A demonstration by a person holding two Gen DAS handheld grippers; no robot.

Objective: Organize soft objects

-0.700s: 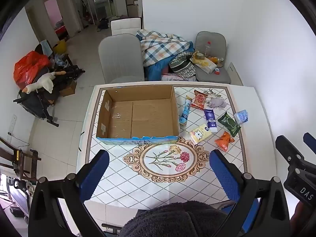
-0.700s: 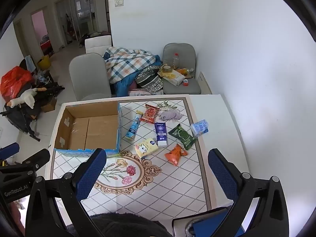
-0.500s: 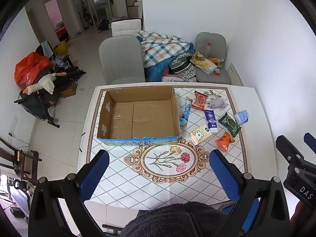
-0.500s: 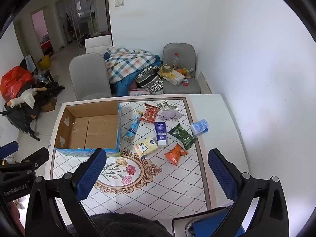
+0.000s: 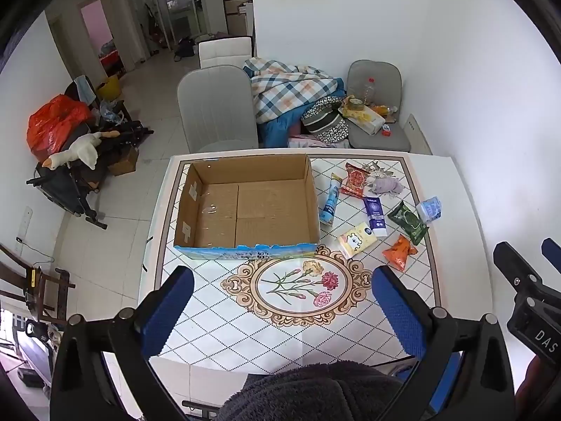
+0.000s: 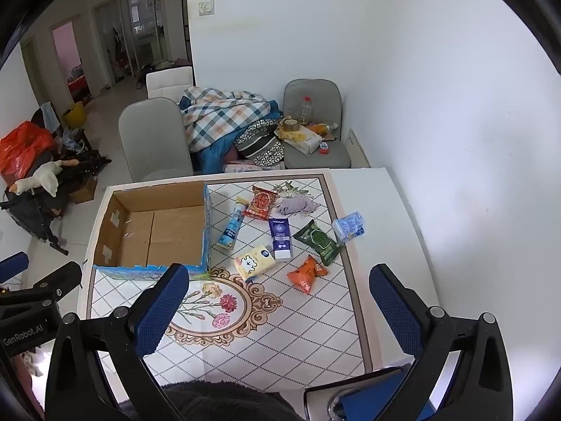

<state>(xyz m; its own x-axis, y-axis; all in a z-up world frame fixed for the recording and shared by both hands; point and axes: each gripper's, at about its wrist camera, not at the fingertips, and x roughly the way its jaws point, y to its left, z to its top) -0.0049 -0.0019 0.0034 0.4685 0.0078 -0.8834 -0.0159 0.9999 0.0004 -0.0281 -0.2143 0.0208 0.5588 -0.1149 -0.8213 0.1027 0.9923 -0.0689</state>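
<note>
Below both cameras I see the tiled surface (image 5: 245, 329) with its flower medallion, and on its left half an open cardboard box (image 5: 247, 203) with nothing inside. My left tongs (image 5: 280, 315) hang above the near edge with the blue pads spread wide, and they hold nothing. My right tongs (image 6: 277, 310) are spread just as wide over the near right part of the surface and also carry nothing; each tool shows at the edge of the other's view.

All the soft things lie to the right of the box, none inside it. Closest to the box wall is a light blue tube (image 6: 231, 226), lying lengthwise beside it. Next comes a red snack packet (image 6: 260, 202) toward the far side, with a lilac cloth (image 6: 296, 206) just beside it. A purple-and-white tube (image 6: 280, 238) lies in the middle of the group, and a yellow tissue pack (image 6: 254, 261) sits near its lower end, close to the medallion's border. A dark green packet (image 6: 317, 242) lies right of the purple tube, an orange packet (image 6: 305, 273) just below it, and a pale blue tissue pack (image 6: 349, 226) sits farthest right, on the border of the tiled pattern.

Beyond the surface I see a grey chair (image 5: 215, 105) and a checked blanket (image 5: 291, 91).
</note>
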